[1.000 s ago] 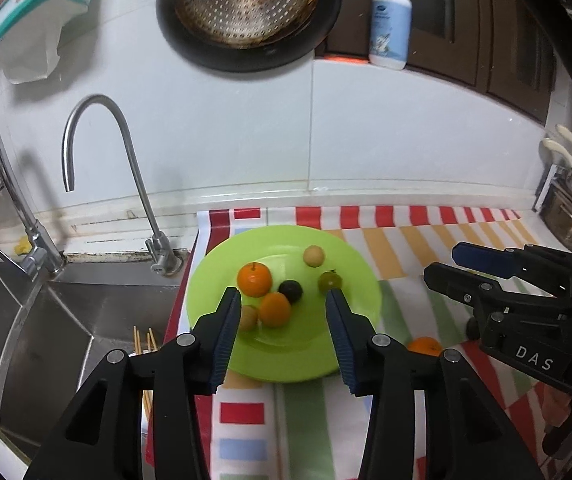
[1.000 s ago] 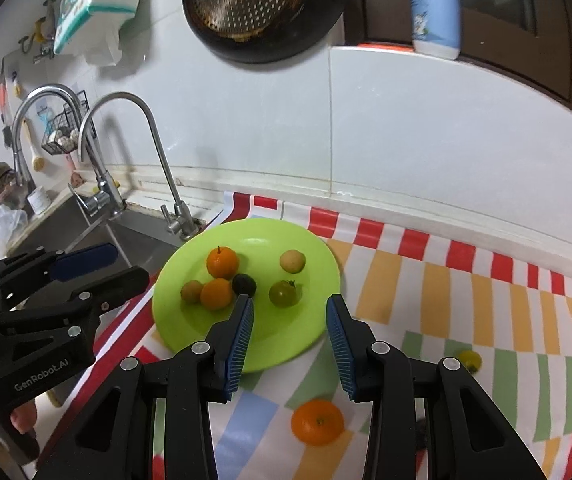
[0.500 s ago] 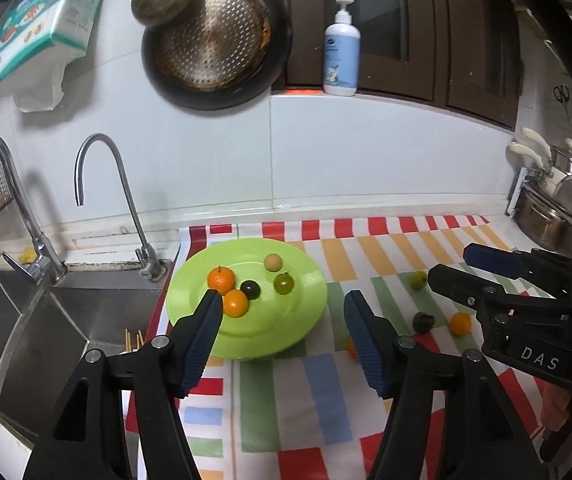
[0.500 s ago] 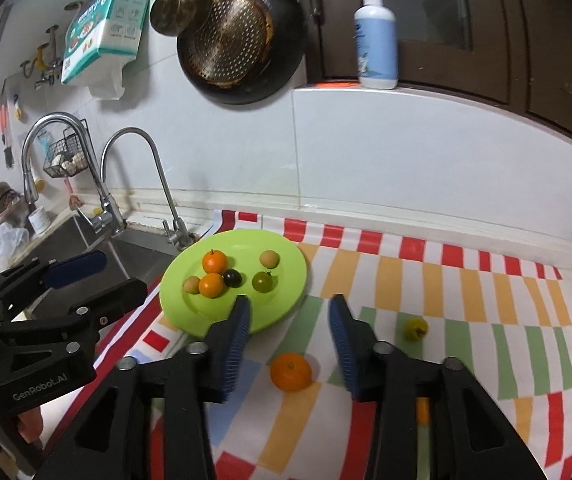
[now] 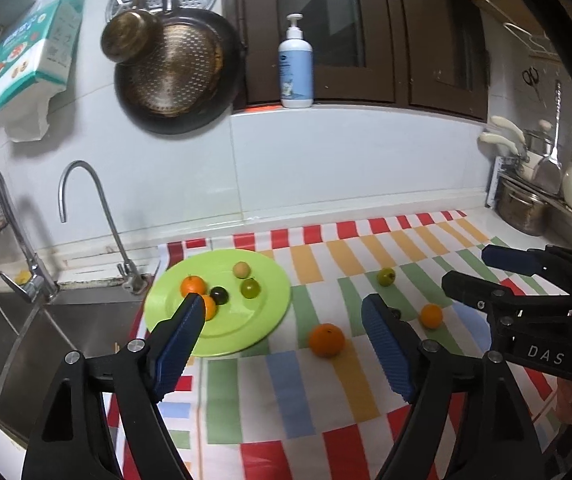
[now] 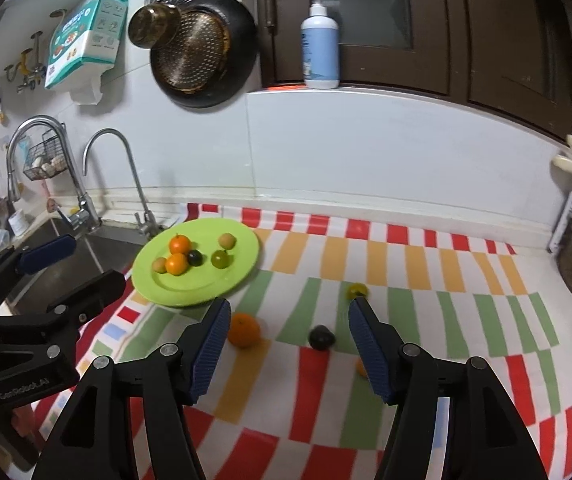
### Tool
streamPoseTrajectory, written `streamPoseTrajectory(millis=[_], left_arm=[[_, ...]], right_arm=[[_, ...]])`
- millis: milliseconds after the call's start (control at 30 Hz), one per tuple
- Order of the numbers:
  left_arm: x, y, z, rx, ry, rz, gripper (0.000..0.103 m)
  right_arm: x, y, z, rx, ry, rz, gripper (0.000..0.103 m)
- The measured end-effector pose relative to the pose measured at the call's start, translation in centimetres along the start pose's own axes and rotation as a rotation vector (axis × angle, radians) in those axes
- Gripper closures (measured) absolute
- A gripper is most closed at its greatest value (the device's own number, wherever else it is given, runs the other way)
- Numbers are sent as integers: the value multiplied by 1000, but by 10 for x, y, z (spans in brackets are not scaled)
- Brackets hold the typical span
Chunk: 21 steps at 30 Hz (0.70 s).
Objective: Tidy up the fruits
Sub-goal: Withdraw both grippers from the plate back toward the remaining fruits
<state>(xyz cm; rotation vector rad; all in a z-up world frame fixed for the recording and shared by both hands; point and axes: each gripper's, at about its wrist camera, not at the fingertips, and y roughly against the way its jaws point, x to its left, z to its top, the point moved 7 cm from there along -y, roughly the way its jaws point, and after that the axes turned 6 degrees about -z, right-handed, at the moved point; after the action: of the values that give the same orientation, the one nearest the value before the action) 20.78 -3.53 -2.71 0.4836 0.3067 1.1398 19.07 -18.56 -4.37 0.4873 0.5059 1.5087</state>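
A green plate (image 5: 246, 320) (image 6: 198, 288) lies at the left end of a striped cloth (image 5: 286, 392) and holds several small fruits: oranges, a dark one, a green one, pale ones. Loose on the cloth lie a big orange (image 5: 326, 340) (image 6: 244, 330), a small orange (image 5: 431, 315), a yellow-green fruit (image 5: 386, 277) (image 6: 357, 290) and a dark fruit (image 6: 321, 337). My left gripper (image 5: 282, 312) is open and empty, above the cloth near the plate. My right gripper (image 6: 290, 320) is open and empty, above the big orange and dark fruit.
A sink (image 5: 14, 340) with two taps (image 5: 82, 208) lies left of the plate. Pans (image 5: 178, 80) and a soap bottle (image 5: 295, 64) are on the back wall. Pots and utensils (image 5: 534, 200) stand at the far right.
Both grippers have drawn back and up from the plate and opened wider. The loose fruits on the cloth have come into view.
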Motion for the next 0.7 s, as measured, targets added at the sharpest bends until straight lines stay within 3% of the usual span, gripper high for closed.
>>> streamPoseTrajectory(millis=[433,700], left_arm=[[-18,-22,-22,68,-61,13,19],[-22,-50,-35,115,-94,1,19]], right_arm=[[-43,-5,-23,37,-60,-126,41],[-50,-25,-39,85,-56,-143,41]])
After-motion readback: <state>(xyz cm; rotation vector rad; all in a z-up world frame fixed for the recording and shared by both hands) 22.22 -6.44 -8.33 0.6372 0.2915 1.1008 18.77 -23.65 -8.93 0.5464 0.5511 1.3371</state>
